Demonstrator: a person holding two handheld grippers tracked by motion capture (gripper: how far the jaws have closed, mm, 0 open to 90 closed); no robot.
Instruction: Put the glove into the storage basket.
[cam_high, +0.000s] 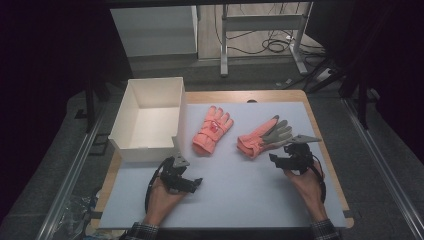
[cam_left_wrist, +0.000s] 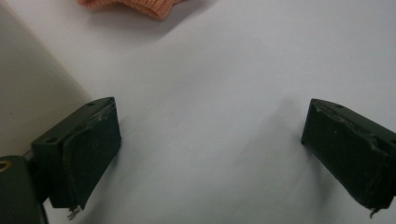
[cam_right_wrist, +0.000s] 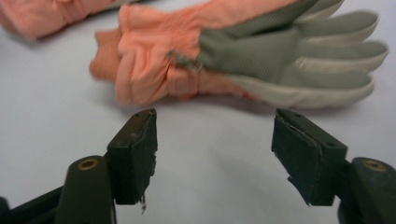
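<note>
Right now the open right hand-held gripper (cam_right_wrist: 215, 154) faces the glove (cam_right_wrist: 243, 51) lying crosswise just above it; the left hand-held gripper (cam_left_wrist: 210, 154) gapes too.

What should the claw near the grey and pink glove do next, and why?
Probably ease the right claw forward onto the glove with the grey palm and close on its pink cuff. The jaws stand open just short of it, with bare table between, and the white box sits open on the left, a likely place for the gloves.
</note>
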